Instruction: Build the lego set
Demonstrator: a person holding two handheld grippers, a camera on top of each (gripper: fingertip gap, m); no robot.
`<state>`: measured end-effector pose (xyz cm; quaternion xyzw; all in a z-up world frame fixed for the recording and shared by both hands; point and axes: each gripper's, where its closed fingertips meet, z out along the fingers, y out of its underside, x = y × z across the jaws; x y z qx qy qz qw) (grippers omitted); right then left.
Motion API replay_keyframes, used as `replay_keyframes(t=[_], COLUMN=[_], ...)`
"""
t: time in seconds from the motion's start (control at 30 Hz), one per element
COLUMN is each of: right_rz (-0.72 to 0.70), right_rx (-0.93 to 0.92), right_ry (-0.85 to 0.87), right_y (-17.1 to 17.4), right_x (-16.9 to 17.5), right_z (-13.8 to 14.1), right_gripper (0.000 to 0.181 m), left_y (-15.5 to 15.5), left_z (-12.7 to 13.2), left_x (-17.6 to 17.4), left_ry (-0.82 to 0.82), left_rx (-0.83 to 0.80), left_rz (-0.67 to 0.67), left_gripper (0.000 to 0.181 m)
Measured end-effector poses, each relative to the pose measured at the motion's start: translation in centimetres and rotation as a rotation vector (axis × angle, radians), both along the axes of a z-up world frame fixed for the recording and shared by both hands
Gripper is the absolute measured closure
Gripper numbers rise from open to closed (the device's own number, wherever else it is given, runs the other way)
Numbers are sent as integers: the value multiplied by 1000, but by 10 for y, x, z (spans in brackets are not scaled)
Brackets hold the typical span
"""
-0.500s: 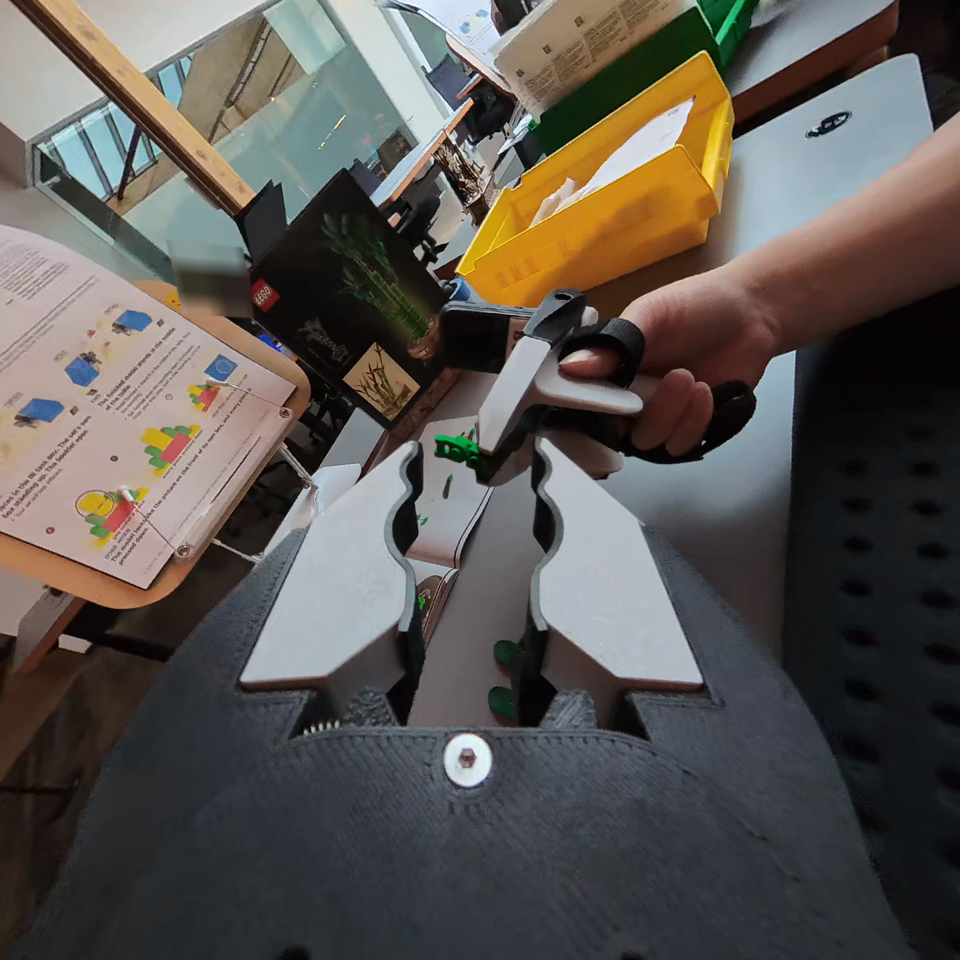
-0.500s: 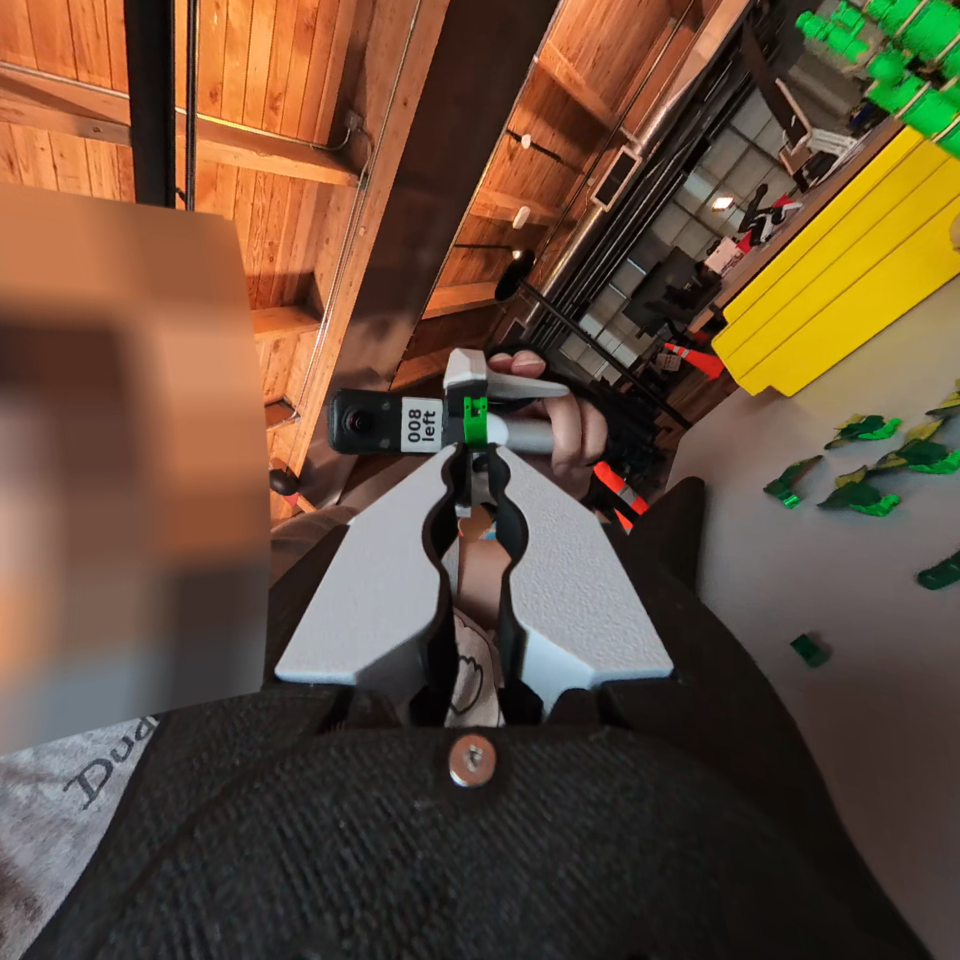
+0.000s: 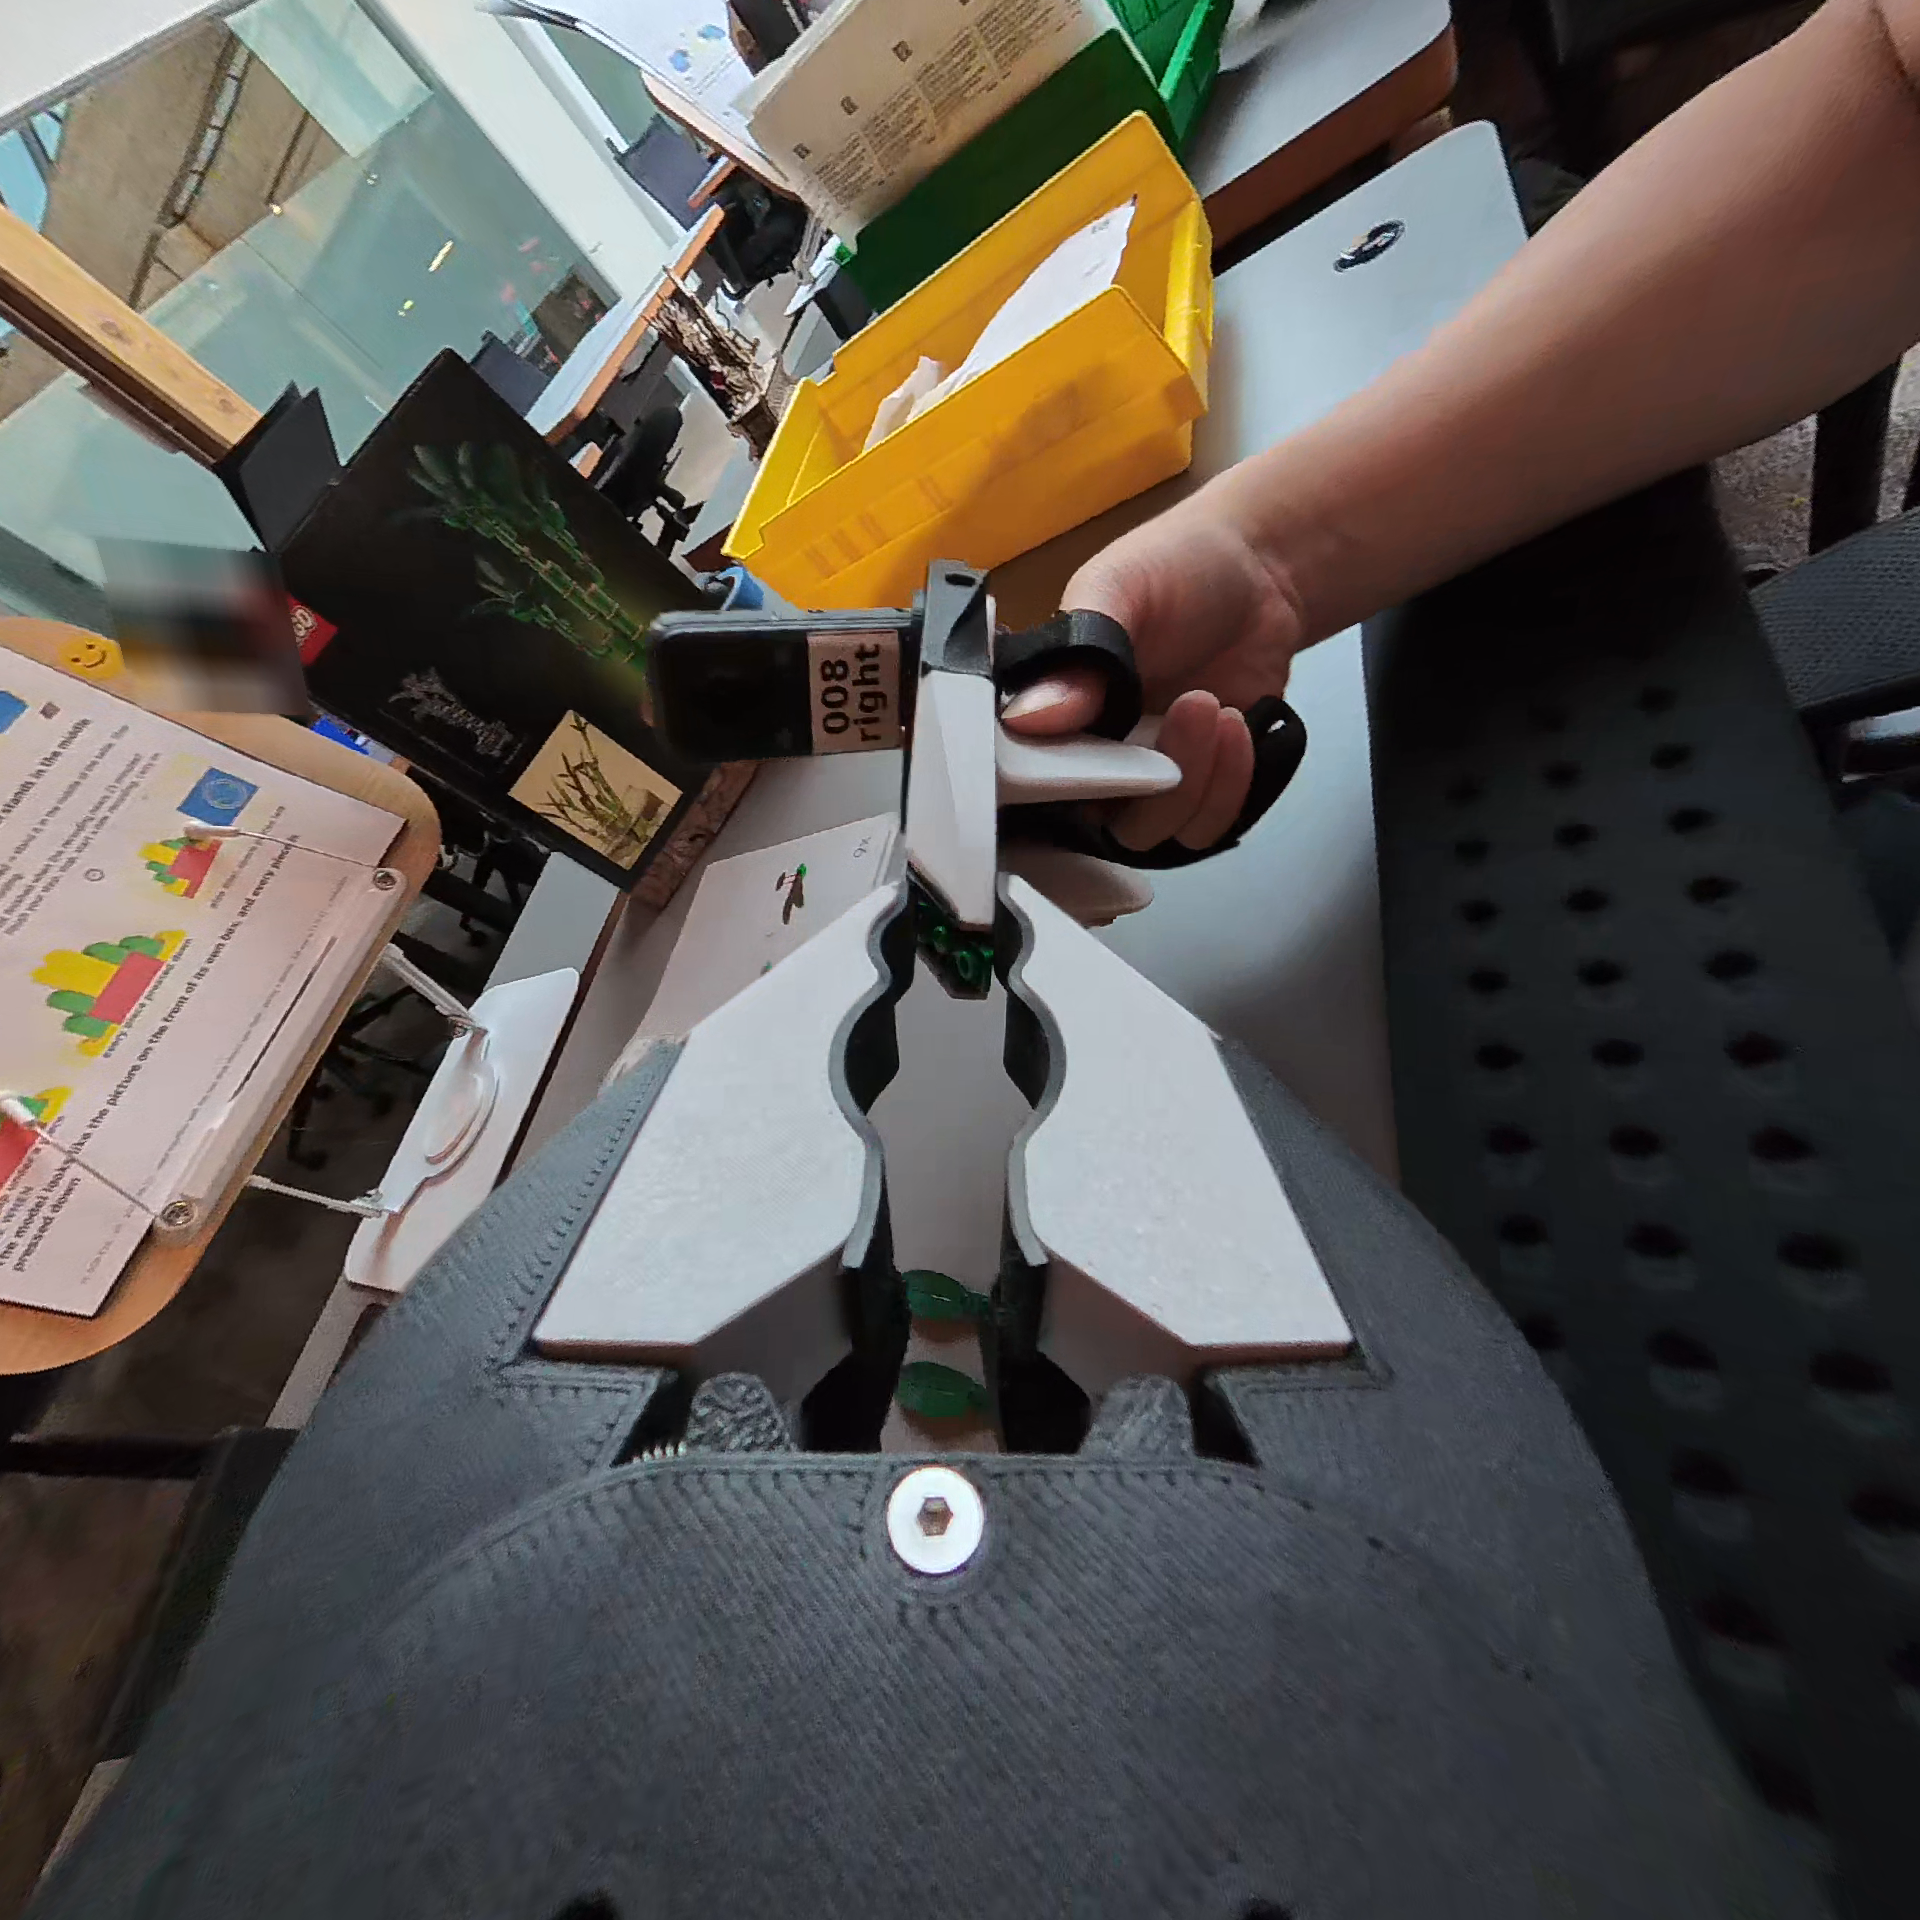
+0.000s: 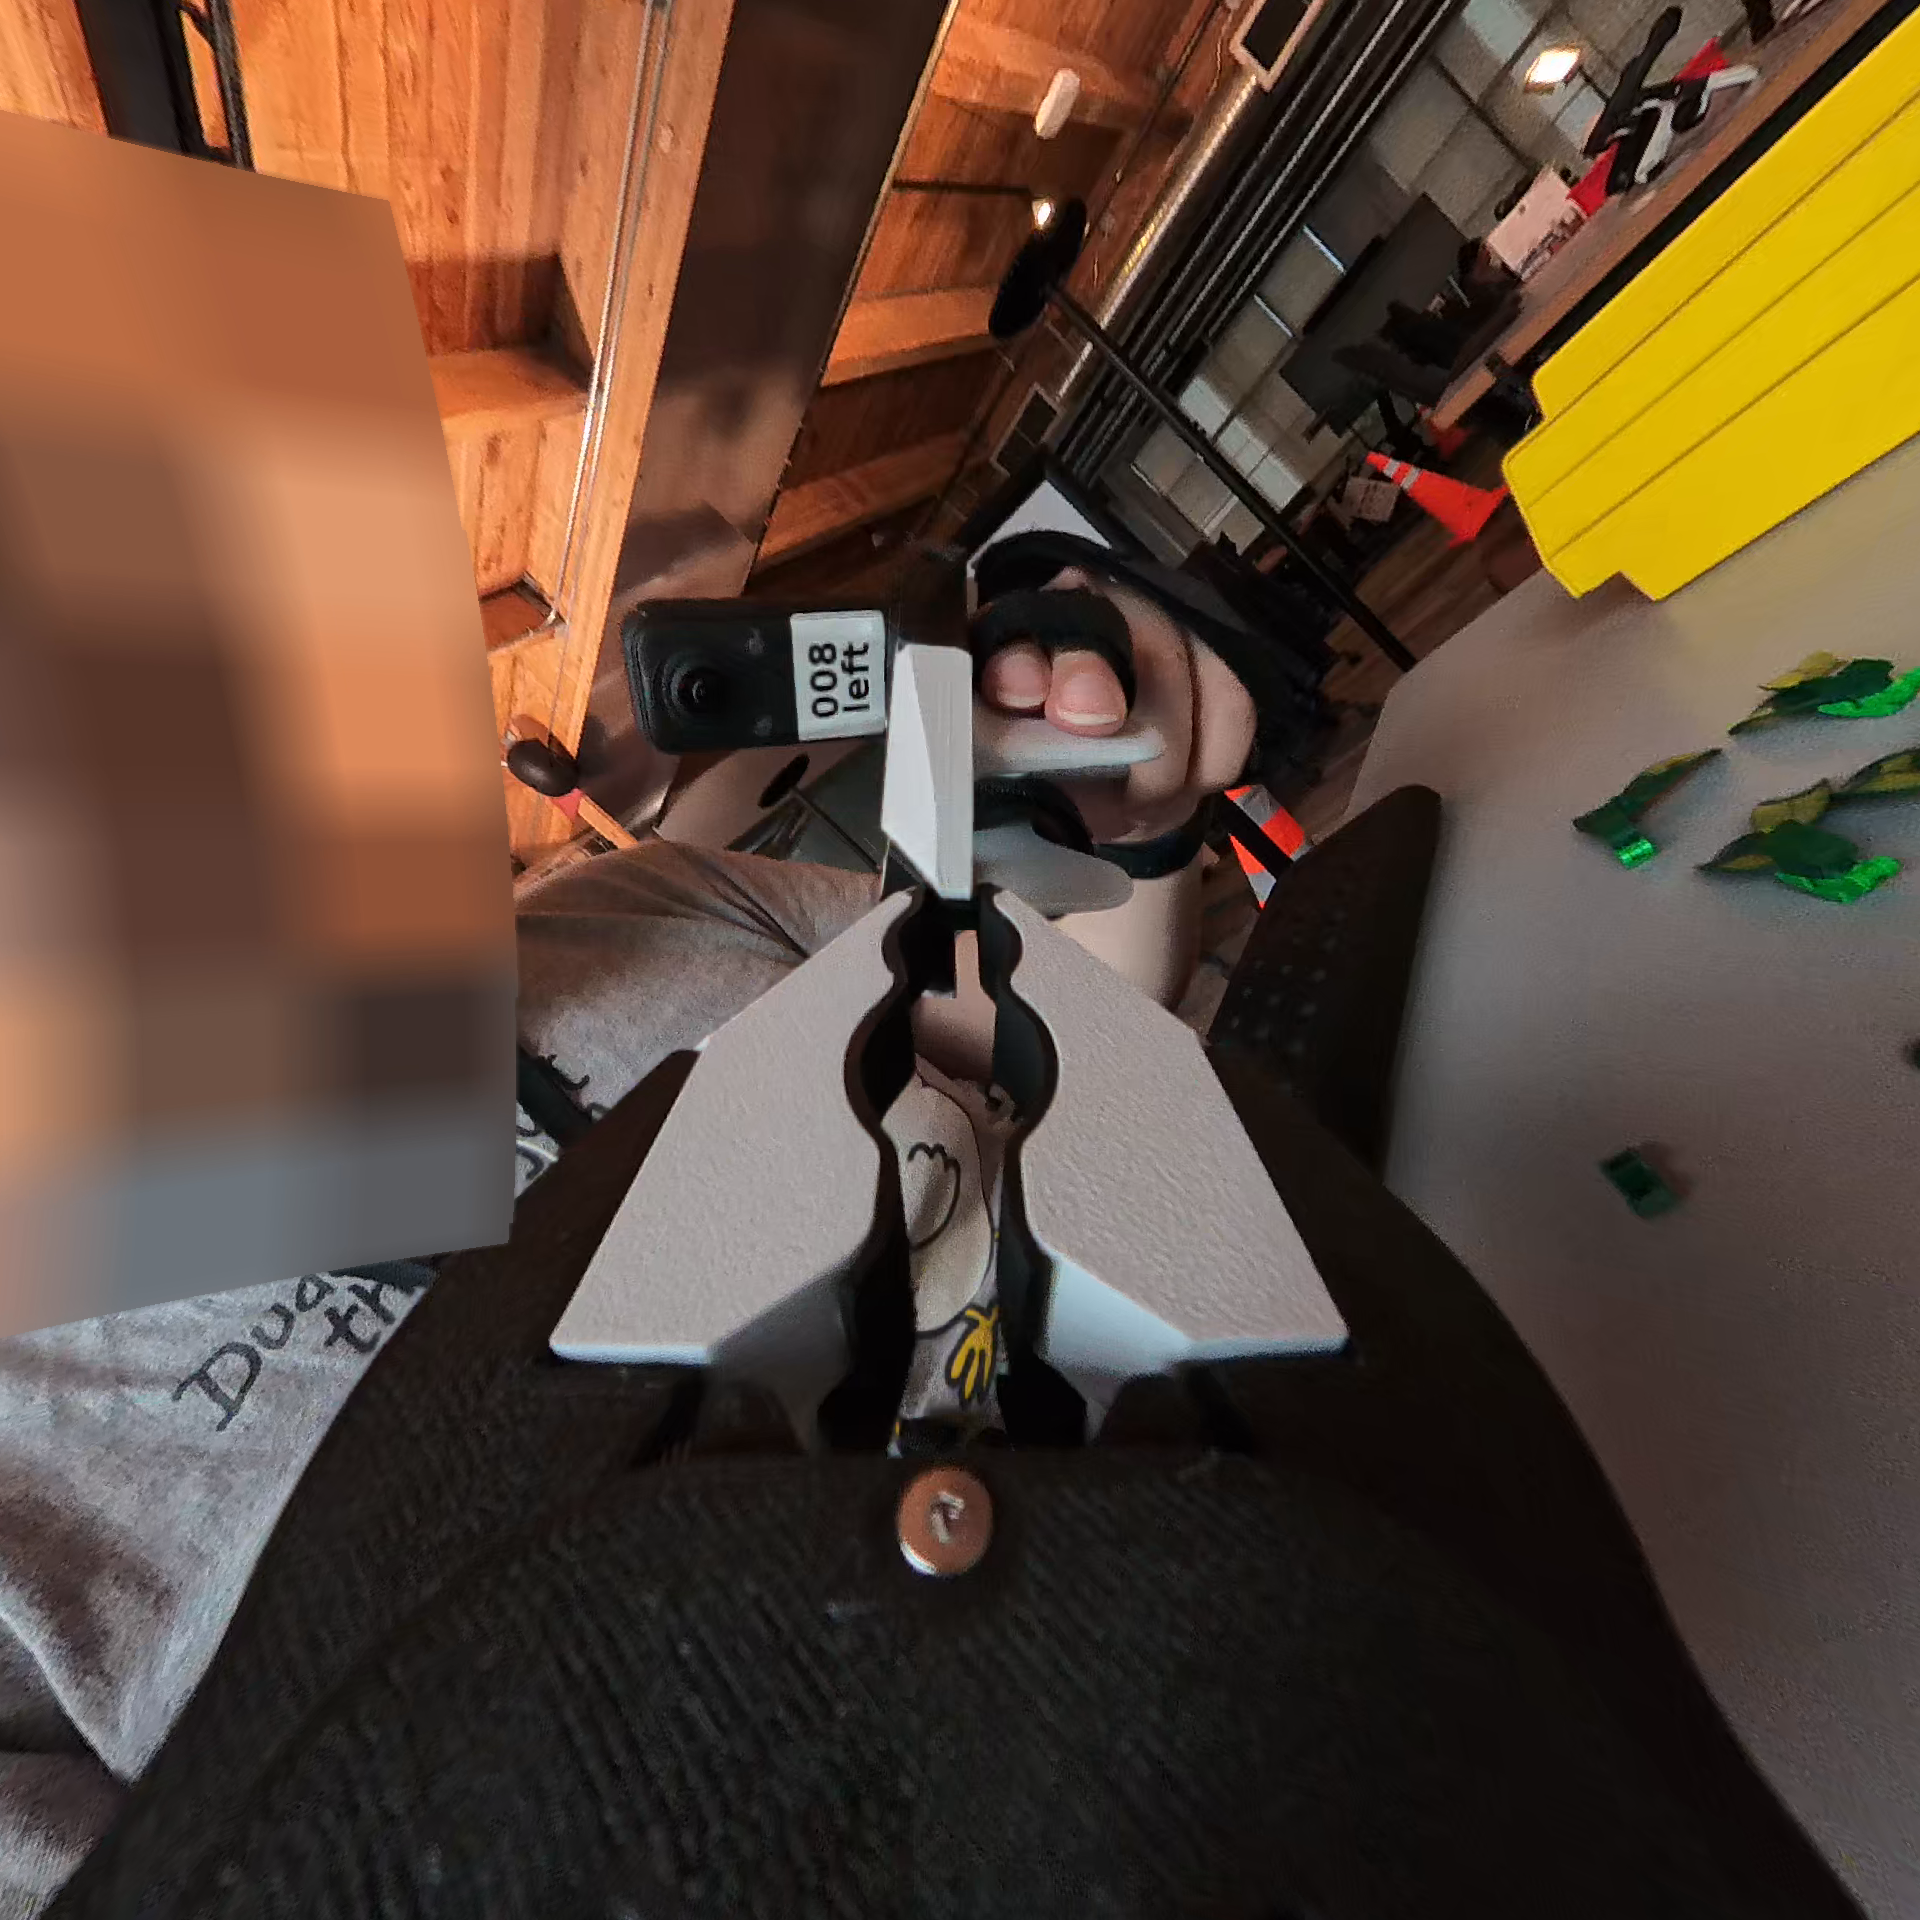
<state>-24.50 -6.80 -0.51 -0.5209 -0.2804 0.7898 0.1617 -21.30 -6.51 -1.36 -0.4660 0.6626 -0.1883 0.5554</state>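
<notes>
Meeting claw tips (image 3: 951, 914) around green piece (image 3: 948, 948)

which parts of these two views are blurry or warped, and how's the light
Left wrist view: wide-angle bend curves the table edge and yellow bin; daylight is even, the near black housing soft. Right wrist view: warm orange light on the wooden ceiling, green pieces on the table smeared soft, and a large mosaic patch at left.

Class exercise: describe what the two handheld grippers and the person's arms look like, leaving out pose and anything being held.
Each gripper, left gripper and right gripper, has two pale grey fingers with wavy black inner edges, set in a ribbed black printed body with one silver screw. Each carries a small black camera bearing a white label, plus black finger loops and a grey trigger. The right forearm is bare; a grey printed shirt shows.
</notes>
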Motion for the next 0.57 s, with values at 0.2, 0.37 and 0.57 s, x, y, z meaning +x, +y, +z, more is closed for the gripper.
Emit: replay_keyframes(t=[0.2,0.37,0.57], right_rz=[112,179,236], right_rx=[12,19,-32], right_ry=[-48,-84,-35], right_y=[-19,-30,-37], right_x=[-1,-3,-2], right_z=[-6,-11,-4], right_gripper=[175,175,175], left_y=[-20,-32,-38], left_z=[-7,-13,-6], left_x=[-4,-8,-8], left_ry=[74,133,101], left_rx=[-95,-118,-211], left_rz=[-125,-174,-208], left_gripper=[165,165,165])
